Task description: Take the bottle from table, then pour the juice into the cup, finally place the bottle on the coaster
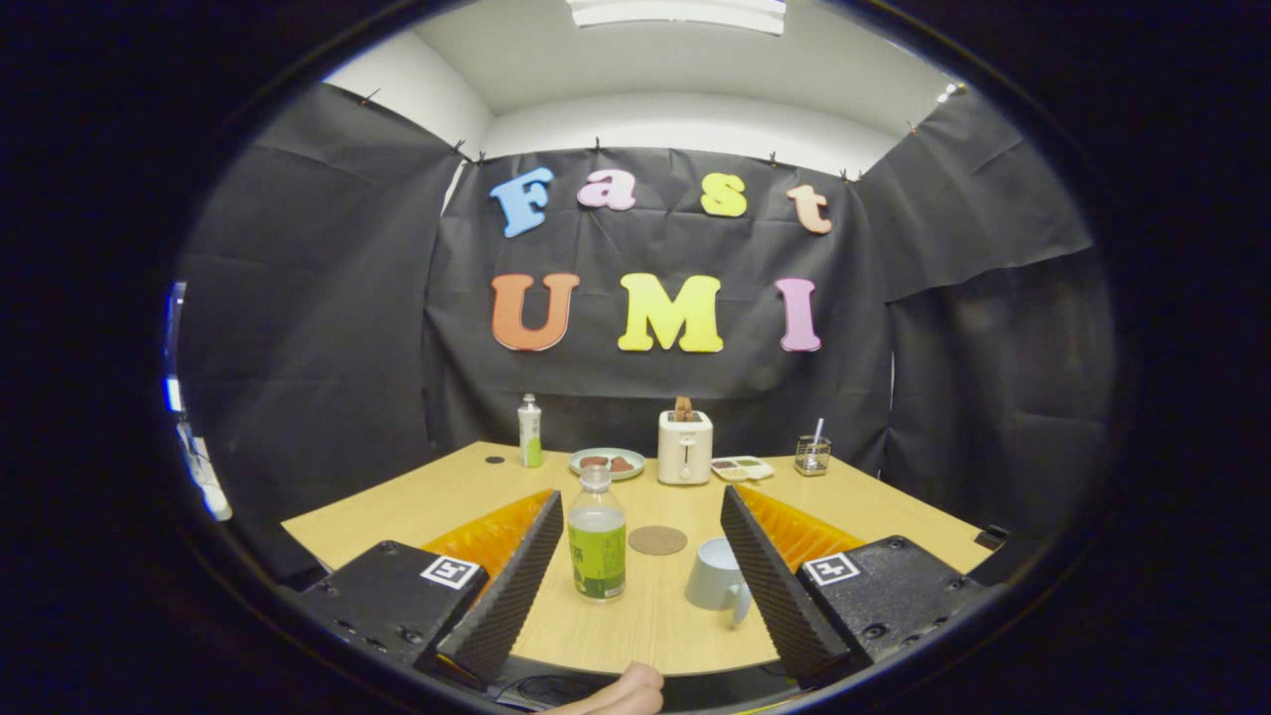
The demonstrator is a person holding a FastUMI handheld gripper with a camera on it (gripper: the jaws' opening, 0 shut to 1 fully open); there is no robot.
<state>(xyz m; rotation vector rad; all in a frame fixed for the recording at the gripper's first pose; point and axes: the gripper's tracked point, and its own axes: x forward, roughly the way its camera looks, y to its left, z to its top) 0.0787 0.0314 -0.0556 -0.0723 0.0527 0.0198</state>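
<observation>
Now the gripper (640,571) hangs spread wide above the pale wooden table (417,506). Between its fingers stands the clear green-labelled plastic bottle (597,536); the round brown coaster (657,540) sits at its two o'clock, the grey cup (717,578) at four.

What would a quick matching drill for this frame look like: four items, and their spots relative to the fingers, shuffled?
Items:
1. bottle
2. cup
3. coaster
4. toaster

Places:
A. far end of the table, well beyond the fingers
B. flat on the table between bottle and cup, a little farther back
C. between the open fingers, close to the left one
D. against the right finger, partly hidden by it

The gripper is open, touching nothing.

Pairs: 1-C, 2-D, 3-B, 4-A
</observation>
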